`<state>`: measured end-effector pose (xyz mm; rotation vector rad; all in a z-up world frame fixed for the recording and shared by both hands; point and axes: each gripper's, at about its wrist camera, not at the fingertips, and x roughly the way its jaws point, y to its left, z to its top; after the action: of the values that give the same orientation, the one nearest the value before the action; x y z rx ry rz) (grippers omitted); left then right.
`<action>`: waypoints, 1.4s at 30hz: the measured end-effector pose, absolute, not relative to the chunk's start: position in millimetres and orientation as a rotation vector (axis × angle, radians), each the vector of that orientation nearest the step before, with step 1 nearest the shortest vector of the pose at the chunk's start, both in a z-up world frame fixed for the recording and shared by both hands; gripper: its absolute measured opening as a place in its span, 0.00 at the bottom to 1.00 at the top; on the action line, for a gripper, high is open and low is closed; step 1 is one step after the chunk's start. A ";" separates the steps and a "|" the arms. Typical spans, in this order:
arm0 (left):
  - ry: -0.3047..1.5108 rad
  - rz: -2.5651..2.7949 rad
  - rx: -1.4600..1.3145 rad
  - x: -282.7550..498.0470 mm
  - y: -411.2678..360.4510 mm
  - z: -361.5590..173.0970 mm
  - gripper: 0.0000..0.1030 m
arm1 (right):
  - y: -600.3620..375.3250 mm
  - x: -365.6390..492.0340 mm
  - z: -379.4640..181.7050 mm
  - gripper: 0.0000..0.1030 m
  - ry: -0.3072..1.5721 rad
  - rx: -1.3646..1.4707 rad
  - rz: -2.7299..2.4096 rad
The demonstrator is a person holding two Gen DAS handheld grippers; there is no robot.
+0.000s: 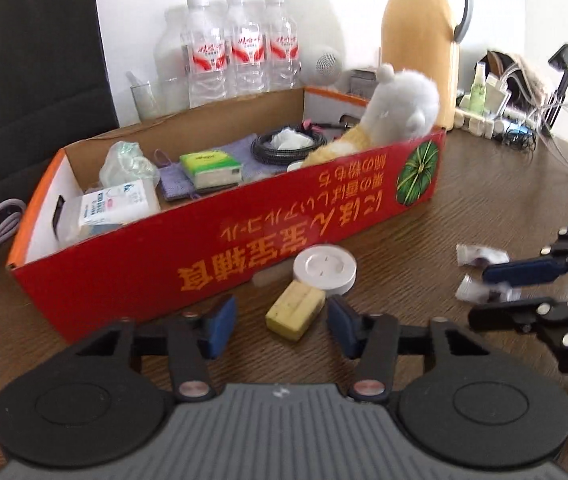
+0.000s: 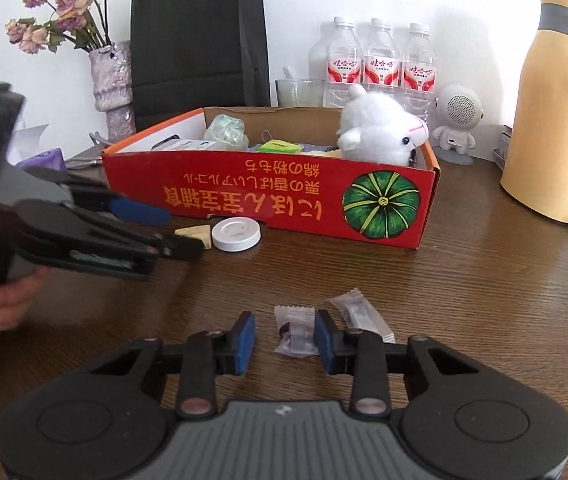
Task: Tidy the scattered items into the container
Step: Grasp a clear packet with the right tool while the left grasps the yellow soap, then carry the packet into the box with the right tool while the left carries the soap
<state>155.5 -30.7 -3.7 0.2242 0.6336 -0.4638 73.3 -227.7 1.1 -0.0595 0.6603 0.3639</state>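
The red box (image 1: 211, 236) on the brown bench (image 1: 424, 208) holds a plush toy (image 1: 400, 108) and tissues (image 1: 211, 166). Left claw (image 1: 279, 320) spread around a yellow block (image 1: 294, 312); right claw (image 2: 284, 338) spread around a wrapped sweet (image 2: 296, 334).

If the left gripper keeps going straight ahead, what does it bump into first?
Probably the yellow block. It lies on the table right between the left gripper's open fingers. Behind it come the white round lid and then the red box, though depth is hard to judge here.

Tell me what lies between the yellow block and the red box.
A white round lid, touching the yellow block and sitting just before the red box; the left wrist view shows it best.
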 end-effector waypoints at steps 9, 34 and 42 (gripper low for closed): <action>0.637 -0.311 0.159 121.8 -29.7 1.8 0.21 | -226.4 69.3 0.5 0.17 0.647 -0.069 0.322; 0.186 0.043 0.016 -76.4 -45.1 68.5 0.21 | -225.2 -72.2 75.1 0.16 0.179 0.032 0.288; 0.137 -0.021 0.099 28.0 -37.8 145.8 0.21 | -233.0 -5.4 157.3 0.16 0.138 -0.034 0.298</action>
<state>28.0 -37.8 145.8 0.0991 0.1373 -0.0212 -5.4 -233.0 157.3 -0.0337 0.1378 0.2983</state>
